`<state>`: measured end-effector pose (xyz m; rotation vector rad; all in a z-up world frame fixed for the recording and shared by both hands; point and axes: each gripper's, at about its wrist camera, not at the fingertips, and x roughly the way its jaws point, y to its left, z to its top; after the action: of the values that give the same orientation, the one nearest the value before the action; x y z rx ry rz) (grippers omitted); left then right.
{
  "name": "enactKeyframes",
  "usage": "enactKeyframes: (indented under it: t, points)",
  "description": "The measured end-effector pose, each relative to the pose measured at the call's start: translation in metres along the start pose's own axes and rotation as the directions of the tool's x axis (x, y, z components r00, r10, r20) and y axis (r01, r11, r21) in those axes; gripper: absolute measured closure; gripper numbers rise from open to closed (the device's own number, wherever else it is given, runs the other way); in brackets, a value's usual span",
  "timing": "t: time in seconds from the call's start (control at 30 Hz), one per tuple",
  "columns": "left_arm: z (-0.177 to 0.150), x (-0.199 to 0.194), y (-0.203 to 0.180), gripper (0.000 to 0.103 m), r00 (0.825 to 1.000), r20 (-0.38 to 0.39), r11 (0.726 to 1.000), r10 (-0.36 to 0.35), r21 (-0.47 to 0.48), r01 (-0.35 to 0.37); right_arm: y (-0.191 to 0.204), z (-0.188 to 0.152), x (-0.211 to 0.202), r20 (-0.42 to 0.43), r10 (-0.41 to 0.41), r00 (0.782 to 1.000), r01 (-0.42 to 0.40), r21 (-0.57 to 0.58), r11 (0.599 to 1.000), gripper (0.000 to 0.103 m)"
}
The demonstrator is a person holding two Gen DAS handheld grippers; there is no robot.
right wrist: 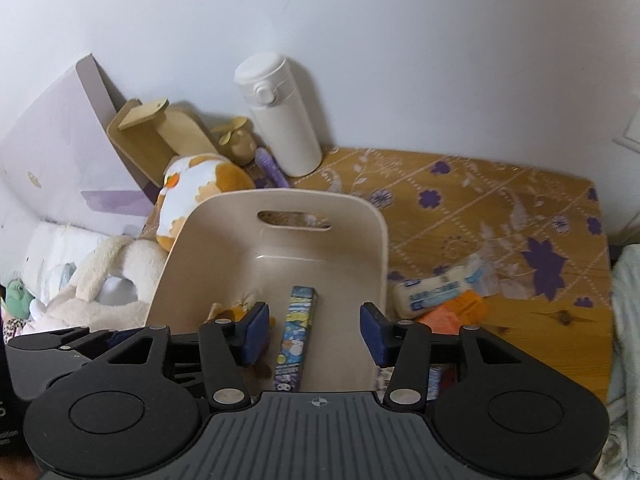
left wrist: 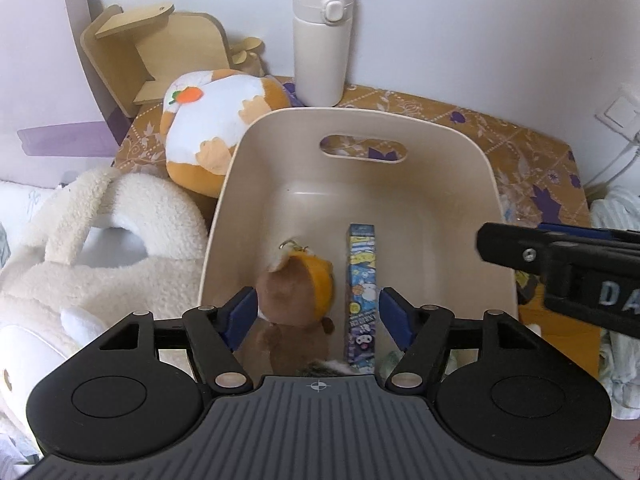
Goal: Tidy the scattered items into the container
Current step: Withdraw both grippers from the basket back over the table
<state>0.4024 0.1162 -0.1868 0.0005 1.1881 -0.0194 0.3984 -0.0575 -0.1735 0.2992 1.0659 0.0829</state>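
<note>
A beige plastic bin with a handle slot stands on a patterned table; it also shows in the right wrist view. Inside lie a brown and orange plush keychain and a long blue cartoon-print box, which also shows in the right wrist view. My left gripper is open over the bin's near side, empty, fingers either side of both items. My right gripper is open and empty above the bin's near edge. A white tissue pack and an orange packet lie on the table right of the bin.
A white flask stands at the wall behind the bin. A round white-orange plush, a wooden stand and a cream fleece bag crowd the left. A purple item lies by the flask. Cloth hangs at the right.
</note>
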Motion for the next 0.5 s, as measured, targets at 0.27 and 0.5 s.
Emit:
enactKeyframes:
  t: [0.27,0.5]
  points:
    - [-0.012,-0.022,-0.027,0.034,0.999,0.027,0.999,-0.023,0.034,0.022,-0.029,-0.015,-0.039,0.043,-0.021,0.999,0.021,0.019,1.000,0.041]
    - [-0.024,-0.034,-0.054,0.034,0.998,0.033,0.997,-0.054,0.061,0.052,-0.066,-0.038,-0.061,0.037,-0.066,0.997,0.064,0.051,0.997,0.039]
